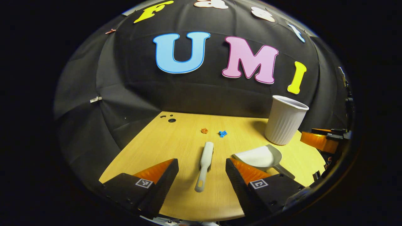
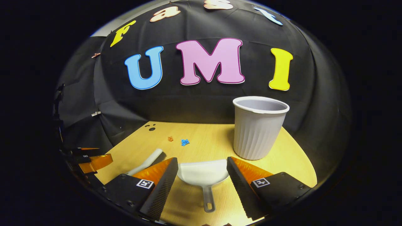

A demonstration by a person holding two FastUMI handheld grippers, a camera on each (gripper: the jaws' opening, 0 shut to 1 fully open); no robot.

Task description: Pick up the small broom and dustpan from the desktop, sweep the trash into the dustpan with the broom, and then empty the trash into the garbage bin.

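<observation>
Spread wide and empty, the left hand-held gripper (image 1: pixel 202 171) straddles the broom (image 1: pixel 204 164); the right hand-held gripper (image 2: pixel 202 172), likewise empty, should descend squarely onto the dustpan (image 2: pixel 203 174) handle at 6 o'clock.

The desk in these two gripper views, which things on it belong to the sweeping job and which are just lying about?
Belongs to the job:
small broom
dustpan
orange scrap
blue scrap
garbage bin
left gripper, fingers apart
right gripper, fingers apart

Just there:
wooden desktop
cable holes in it
</observation>
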